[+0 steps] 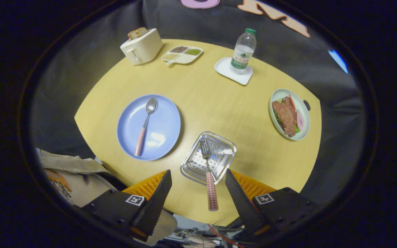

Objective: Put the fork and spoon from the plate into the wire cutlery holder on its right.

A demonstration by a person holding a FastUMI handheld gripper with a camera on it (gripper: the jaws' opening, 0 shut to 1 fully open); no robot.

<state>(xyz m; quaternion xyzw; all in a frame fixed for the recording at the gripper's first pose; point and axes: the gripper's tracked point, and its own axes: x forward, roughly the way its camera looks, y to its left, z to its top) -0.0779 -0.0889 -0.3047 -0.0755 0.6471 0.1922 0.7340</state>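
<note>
A pale yellow wooden table (212, 100) stands against the booth's black cloth wall (184, 24).

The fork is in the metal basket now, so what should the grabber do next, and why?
Probably swing over to the blue plate and come down on the spoon. The gripper is open and holds nothing, the fork already sits in the wire cutlery holder, and the spoon lies alone on the plate.
</note>
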